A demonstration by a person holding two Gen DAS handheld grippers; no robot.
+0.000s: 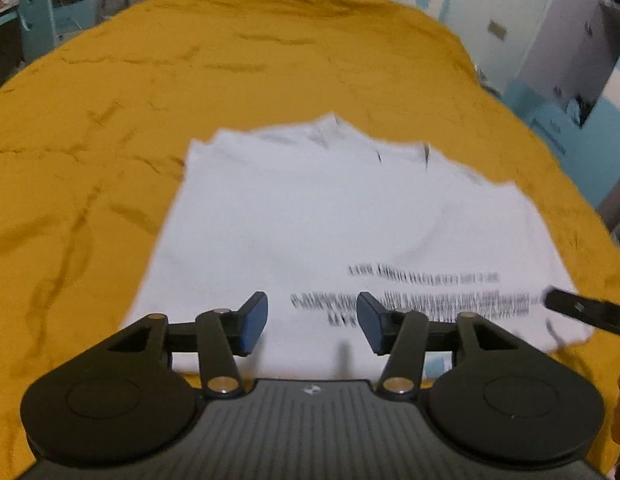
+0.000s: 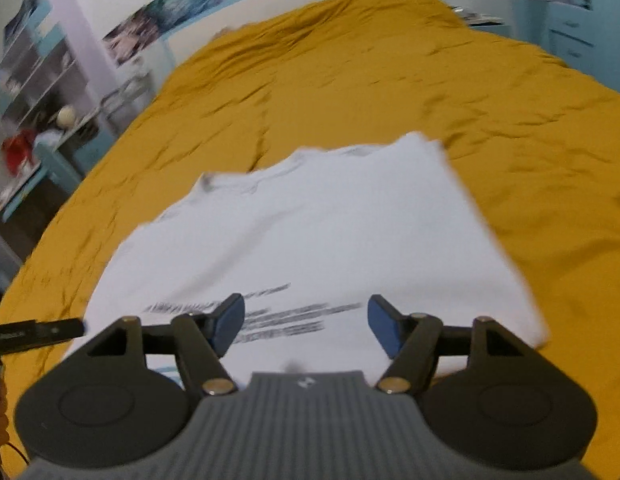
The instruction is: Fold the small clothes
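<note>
A white T-shirt [image 1: 322, 216] with black printed text lies flat on the mustard-yellow bedspread [image 1: 110, 100], its sides folded in to a rectangle. It also shows in the right wrist view [image 2: 322, 240]. My left gripper [image 1: 312, 322] is open and empty, hovering over the shirt's near edge. My right gripper [image 2: 306, 324] is open and empty, also over the near edge. One finger of the right gripper [image 1: 582, 312] shows at the right edge of the left wrist view. The left gripper's finger [image 2: 34, 334] shows at the left edge of the right wrist view.
The yellow bedspread [image 2: 390, 80] covers the whole bed around the shirt. Blue and white furniture [image 1: 34, 20] stands beyond the bed's far left. Shelves with clutter [image 2: 38, 92] stand to the left. A blue drawer unit [image 2: 570, 36] stands far right.
</note>
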